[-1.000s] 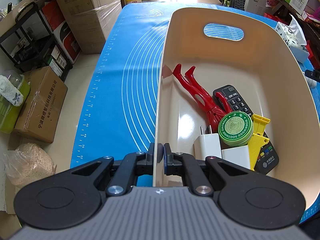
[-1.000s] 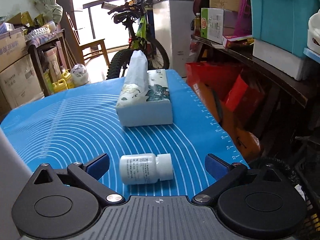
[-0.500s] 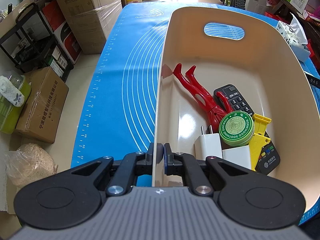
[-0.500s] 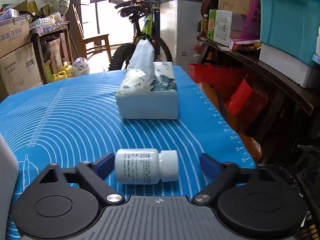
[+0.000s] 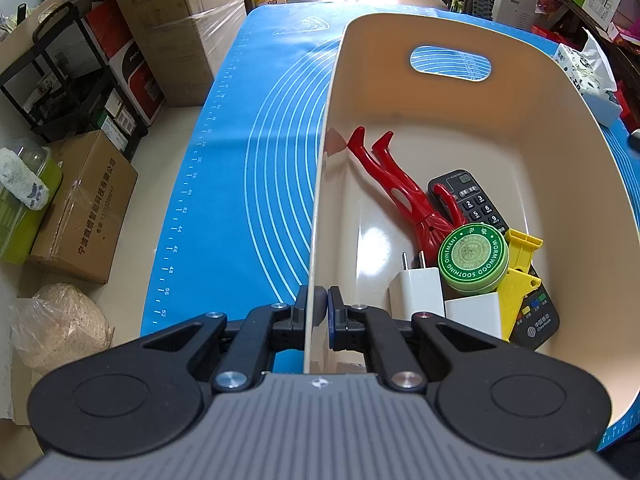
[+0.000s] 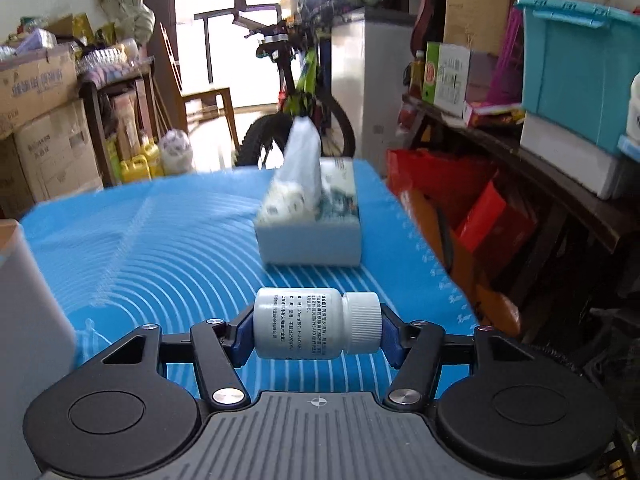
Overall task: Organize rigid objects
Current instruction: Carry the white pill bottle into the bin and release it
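1. White plastic, smooth and hard: a small pill bottle (image 6: 316, 324) lies on its side between the fingers of the right gripper (image 6: 316, 330), label facing the camera, ribbed cap pointing to the right.
2. The right gripper's jaws are closing, with the bottle between them. One blue pad sits against the bottle's base and the other against the top of the cap, so the hold runs end to end along its length.
3. The bottle appears lifted just clear of the blue mat (image 6: 160, 248), though the contact under it is hidden.
4. Beyond the bottle on the mat stands a tissue box (image 6: 310, 232). To the bottle's left, at the frame edge, is the pale wall of the bin (image 6: 28, 300).
5. The left gripper (image 5: 320, 308) is clenched on the rim of the cream bin (image 5: 560, 128), one finger outside the wall and one inside, steadying it.
6. Inside the bin, well apart from the bottle, lie a red figure (image 5: 400, 188), a remote control (image 5: 472, 200), a green tin (image 5: 472, 258), a white charger (image 5: 418, 294) and a yellow clip (image 5: 520, 272).
7. Judgement on handling: the bottle looks light and stiff, so it should not crush. Its round, glossy body could roll or slip; an end-to-end hold is secure only while the pads stay centred on base and cap. Gripping across the labelled middle would be the alternative.
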Demonstrator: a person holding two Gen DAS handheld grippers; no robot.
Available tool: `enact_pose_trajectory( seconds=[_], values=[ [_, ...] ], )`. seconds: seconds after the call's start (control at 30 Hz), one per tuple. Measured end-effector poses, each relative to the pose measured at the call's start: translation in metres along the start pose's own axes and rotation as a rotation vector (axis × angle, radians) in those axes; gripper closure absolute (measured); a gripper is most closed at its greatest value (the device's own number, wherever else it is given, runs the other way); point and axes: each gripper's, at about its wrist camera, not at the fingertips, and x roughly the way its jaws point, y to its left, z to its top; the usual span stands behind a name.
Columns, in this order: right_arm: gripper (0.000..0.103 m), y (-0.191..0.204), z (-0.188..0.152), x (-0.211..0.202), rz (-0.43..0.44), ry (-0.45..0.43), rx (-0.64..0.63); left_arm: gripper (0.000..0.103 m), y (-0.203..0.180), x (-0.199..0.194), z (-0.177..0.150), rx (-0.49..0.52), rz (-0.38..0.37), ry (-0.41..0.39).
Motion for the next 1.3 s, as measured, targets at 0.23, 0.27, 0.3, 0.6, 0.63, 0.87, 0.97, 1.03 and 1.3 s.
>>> enact_pose_trajectory(
  seconds=[0.23, 0.27, 0.3, 0.6, 0.63, 0.87, 0.97, 1.03, 1.3],
  values=[
    [0.039, 0.022, 0.017, -0.055, 0.092, -0.090, 0.019, 0.093, -0.001, 0.000, 0.000, 0.000, 0.002, 0.000],
    [0.039, 0.027, 0.020, -0.062, 0.116, -0.101, 0.022, 0.093, -0.001, 0.000, 0.000, 0.000, 0.003, -0.001],
    [0.039, 0.033, 0.021, -0.069, 0.137, -0.110, 0.019, 0.093, -0.001, 0.000, 0.000, 0.000, 0.003, -0.001],
    [0.039, 0.099, 0.014, -0.105, 0.325, -0.083, -0.065, 0.093, -0.002, 0.000, 0.001, 0.006, 0.007, 0.000],
    [0.039, 0.107, 0.011, -0.106, 0.350, -0.064, -0.082, 0.093, -0.002, 0.000, 0.001, 0.005, 0.007, 0.000],
    [0.039, 0.161, -0.011, -0.118, 0.454, 0.004, -0.205, 0.093, -0.003, 0.000, 0.001, 0.008, 0.011, -0.001],
    [0.039, 0.174, -0.021, -0.119, 0.477, 0.038, -0.233, 0.093, -0.003, 0.000, 0.001, 0.007, 0.010, -0.002],
    [0.039, 0.181, -0.025, -0.120, 0.492, 0.059, -0.255, 0.093, -0.004, 0.000, 0.001, 0.008, 0.011, -0.002],
    [0.039, 0.206, -0.040, -0.112, 0.495, 0.162, -0.370, 0.093, -0.003, 0.000, 0.000, 0.009, 0.012, -0.003]
  ],
)
